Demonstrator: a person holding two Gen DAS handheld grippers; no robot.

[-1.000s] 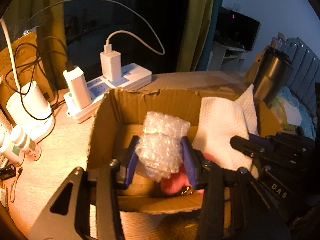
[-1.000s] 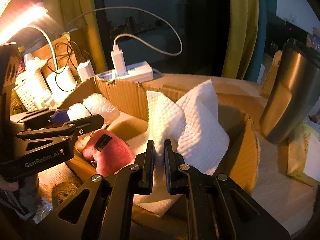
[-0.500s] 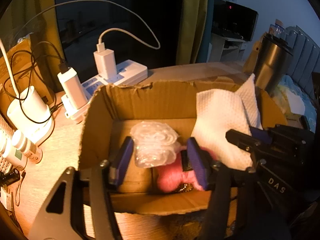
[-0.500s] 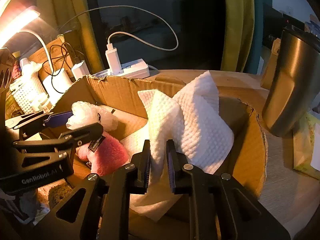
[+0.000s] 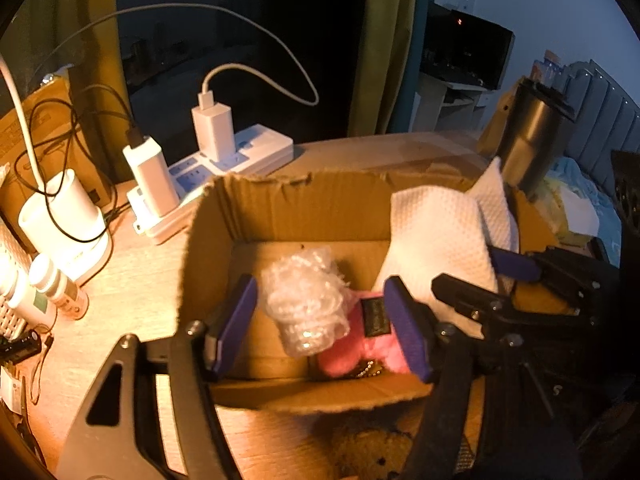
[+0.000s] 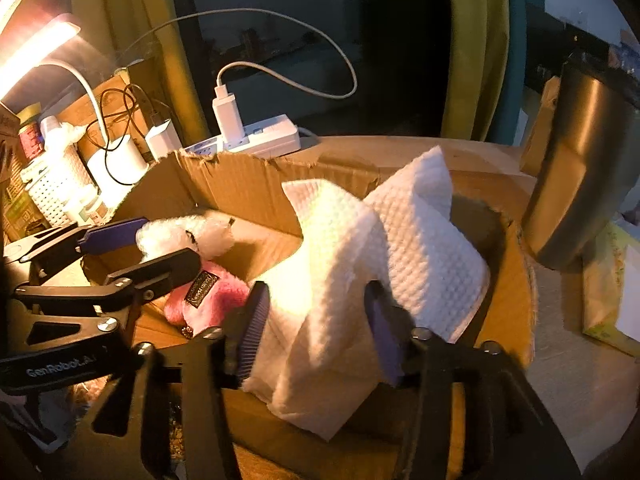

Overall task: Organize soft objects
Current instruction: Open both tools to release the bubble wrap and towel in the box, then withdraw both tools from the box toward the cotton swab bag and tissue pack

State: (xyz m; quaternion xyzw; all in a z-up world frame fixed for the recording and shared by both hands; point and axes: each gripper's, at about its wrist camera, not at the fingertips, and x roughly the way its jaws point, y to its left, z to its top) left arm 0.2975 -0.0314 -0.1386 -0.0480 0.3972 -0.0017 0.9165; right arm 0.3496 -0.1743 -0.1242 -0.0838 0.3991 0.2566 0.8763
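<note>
An open cardboard box point(image 5: 288, 208) sits on the wooden table. Inside lie a wad of bubble wrap point(image 5: 304, 304), a pink plush toy point(image 5: 360, 344) and a white waffle cloth point(image 5: 436, 240). My left gripper point(image 5: 320, 328) is open above the near wall of the box, its blue pads either side of the bubble wrap and not touching it. In the right wrist view my right gripper point(image 6: 316, 332) is open, its pads either side of the white cloth point(image 6: 360, 248), which drapes over the box's near wall point(image 6: 512, 300). The pink toy point(image 6: 216, 300) and bubble wrap point(image 6: 184, 236) show there too.
A white power strip point(image 5: 224, 160) with chargers and cables lies behind the box. A steel tumbler point(image 5: 528, 140) stands at the right, also in the right wrist view point(image 6: 580, 176). White bottles point(image 5: 44, 288) and a white cup point(image 5: 60, 216) stand at the left.
My left gripper opened and let the bubble wrap drop into the box beside the pink toy. My right gripper opened and released the white cloth.
</note>
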